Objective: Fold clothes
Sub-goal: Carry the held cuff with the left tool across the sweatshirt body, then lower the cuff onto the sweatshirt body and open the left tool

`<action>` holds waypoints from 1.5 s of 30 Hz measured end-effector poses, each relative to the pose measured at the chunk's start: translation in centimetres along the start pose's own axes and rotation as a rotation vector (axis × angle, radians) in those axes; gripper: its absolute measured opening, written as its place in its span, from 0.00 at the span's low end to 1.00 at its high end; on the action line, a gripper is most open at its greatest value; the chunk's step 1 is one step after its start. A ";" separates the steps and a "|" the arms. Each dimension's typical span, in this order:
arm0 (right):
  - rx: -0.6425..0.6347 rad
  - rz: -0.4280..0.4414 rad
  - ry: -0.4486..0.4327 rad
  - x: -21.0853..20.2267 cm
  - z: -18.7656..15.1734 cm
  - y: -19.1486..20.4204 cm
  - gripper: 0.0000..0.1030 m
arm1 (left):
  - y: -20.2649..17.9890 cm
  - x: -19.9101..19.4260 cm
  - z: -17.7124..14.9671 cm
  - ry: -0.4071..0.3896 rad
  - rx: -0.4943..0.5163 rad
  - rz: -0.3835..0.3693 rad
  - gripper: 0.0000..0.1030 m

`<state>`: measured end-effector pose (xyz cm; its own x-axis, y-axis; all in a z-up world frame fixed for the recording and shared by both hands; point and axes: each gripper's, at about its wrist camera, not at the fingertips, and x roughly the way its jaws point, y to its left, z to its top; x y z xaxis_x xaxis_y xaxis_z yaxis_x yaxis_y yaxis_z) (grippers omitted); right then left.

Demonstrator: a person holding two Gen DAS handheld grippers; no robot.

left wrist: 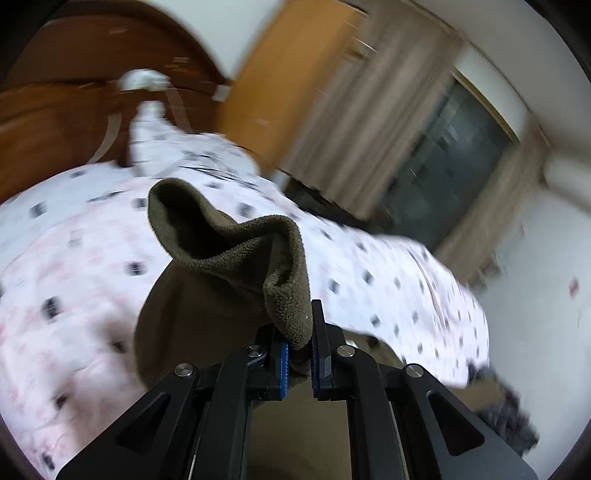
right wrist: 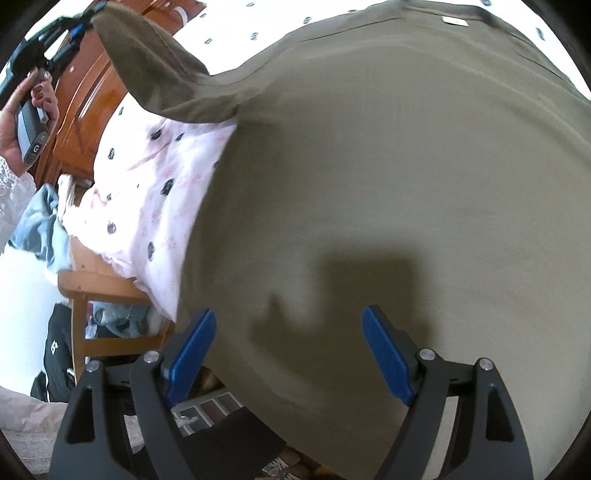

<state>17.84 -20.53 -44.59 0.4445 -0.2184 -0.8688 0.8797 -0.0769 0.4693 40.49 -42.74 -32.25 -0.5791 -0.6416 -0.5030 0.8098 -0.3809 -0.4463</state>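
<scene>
Left wrist view: left gripper [left wrist: 298,345] clamps a lifted garment [left wrist: 236,236] corner, mid-fold; right gripper [right wrist: 288,354], wide open and empty, hovers over the cloth. Next, probably lay that corner across.

An olive shirt [right wrist: 388,177] fills the frame; the right gripper [right wrist: 288,354] hovers wide apart at bottom, the left gripper [right wrist: 79,27] lifting its sleeve upper left.
</scene>
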 end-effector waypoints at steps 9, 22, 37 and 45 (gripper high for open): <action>0.162 -0.105 -0.092 -4.3 -1.8 -7.4 0.80 | -13.3 10.8 -5.2 0.212 0.162 -0.195 0.07; 0.300 -0.311 -0.148 -8.4 -5.0 -16.4 0.81 | -24.5 18.7 -18.1 0.522 0.279 -0.248 0.07; 0.346 -0.299 -0.161 -8.6 -5.3 -17.9 0.81 | -29.9 22.5 -29.9 0.699 0.741 0.024 0.09; 0.366 -0.302 -0.162 -8.7 -5.6 -18.4 0.81 | -32.0 21.6 -36.7 0.738 1.141 0.133 0.22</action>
<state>-1.26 -11.76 -46.59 0.1212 -0.2801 -0.9523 0.8351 -0.4898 0.2503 -1.40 -20.01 -55.98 -0.1156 -0.3521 -0.9288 0.2821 -0.9082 0.3092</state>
